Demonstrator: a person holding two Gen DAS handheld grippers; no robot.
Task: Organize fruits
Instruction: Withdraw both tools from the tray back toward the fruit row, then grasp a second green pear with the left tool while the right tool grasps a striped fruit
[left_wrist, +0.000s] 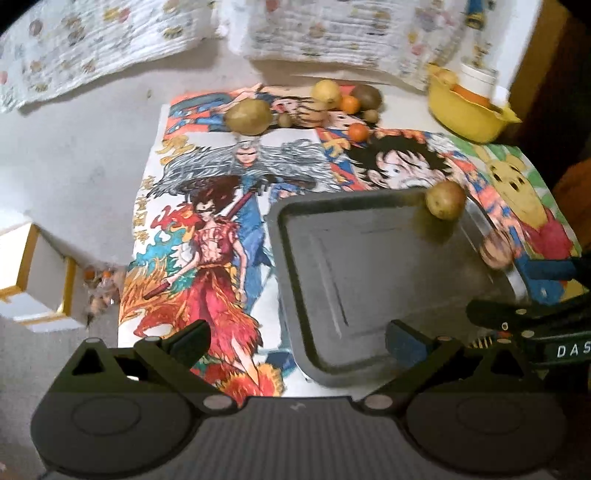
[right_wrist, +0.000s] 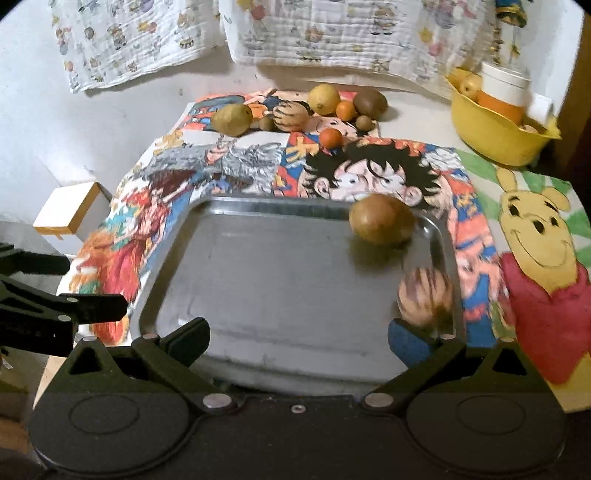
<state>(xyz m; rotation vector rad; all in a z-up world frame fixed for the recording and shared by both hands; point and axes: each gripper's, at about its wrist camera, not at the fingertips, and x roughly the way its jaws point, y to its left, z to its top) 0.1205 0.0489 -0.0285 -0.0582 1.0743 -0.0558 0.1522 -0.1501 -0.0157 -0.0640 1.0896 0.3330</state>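
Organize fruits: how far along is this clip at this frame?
Early. Done: two fruits sit in the tray, a brown fruit at its far right corner and a striped fruit by the right rim, blurred. In hand: nothing; the left tool and right tool are both open and empty. Left: the fruit pile at the table's far edge, about eight pieces. The yellow bowl also holds fruit.

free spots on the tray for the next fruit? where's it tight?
Most of the grey metal tray is bare: its whole left half and centre. Tight at its right edge, where the brown-green round fruit and blurred striped round fruit sit. The loose fruit cluster crowds the table's far end.
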